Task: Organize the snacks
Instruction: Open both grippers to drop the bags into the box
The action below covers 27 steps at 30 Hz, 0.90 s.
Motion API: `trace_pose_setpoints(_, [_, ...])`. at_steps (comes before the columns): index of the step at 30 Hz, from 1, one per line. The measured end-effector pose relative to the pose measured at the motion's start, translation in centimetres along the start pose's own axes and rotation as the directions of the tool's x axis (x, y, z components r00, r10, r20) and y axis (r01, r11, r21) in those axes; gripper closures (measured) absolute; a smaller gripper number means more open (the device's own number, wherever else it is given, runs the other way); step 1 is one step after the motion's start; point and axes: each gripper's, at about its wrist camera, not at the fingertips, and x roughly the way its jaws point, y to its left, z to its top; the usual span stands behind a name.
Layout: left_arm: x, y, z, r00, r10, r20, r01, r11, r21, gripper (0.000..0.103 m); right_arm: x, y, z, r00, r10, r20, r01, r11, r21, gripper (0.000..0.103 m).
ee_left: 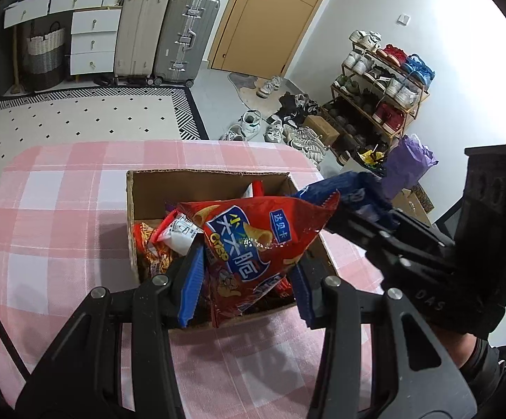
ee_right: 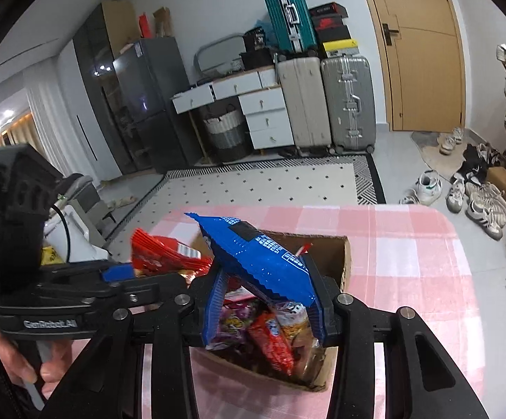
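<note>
Over box (ee_left: 218,178) | red bag (ee_left: 253,244) hides contents | blue bag (ee_right: 263,262) label unreadable

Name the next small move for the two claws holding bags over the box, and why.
Probably lower both and let go: the left claw grips the red bag, the right claw the blue bag, both above the open box.
</note>
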Motion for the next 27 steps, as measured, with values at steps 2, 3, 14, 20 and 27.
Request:
trace_pose_setpoints(2, [0.8, 0.3, 0.1, 1.000, -0.001, -0.004, 0.001, 1.000, 0.004, 0.061, 1.0, -0.5, -0.2, 1.000, -0.001, -0.011, 0.002, 1.000, 0.005, 0.062])
trace_pose_setpoints(3, [1.1, 0.5, 0.1, 1.000, -0.005, -0.006, 0.005, 1.000, 0.002, 0.061, 1.4, -0.8, -0.2, 1.000, -0.001, -0.016, 0.001, 1.000, 0.006, 0.062])
trace_pose_setpoints(14, [3.1, 2.2, 0.4, 1.000, -0.025, -0.016, 0.025, 0.999, -0.023, 0.030, 2.5, -2.2, -1.0, 1.000, 0.011, 0.029, -0.011, 1.000, 0.003, 0.030])
trace_pose_setpoints(20, [1.2, 0.8, 0.2, 1.000, 0.017, 0.023, -0.017, 1.000, 0.014, 0.024, -0.1, -2.7, -1.5, 0.997, -0.002, 0.076, 0.002, 1.000, 0.002, 0.023])
trace_pose_setpoints(27, [-2.4, -0.6, -1.0, 0.992, 0.091, 0.085, -0.095, 0.995, 0.039, 0.024, -4.8, -2.7, -3.1, 0.990, -0.027, 0.137, 0.028, 1.000, -0.008, 0.017])
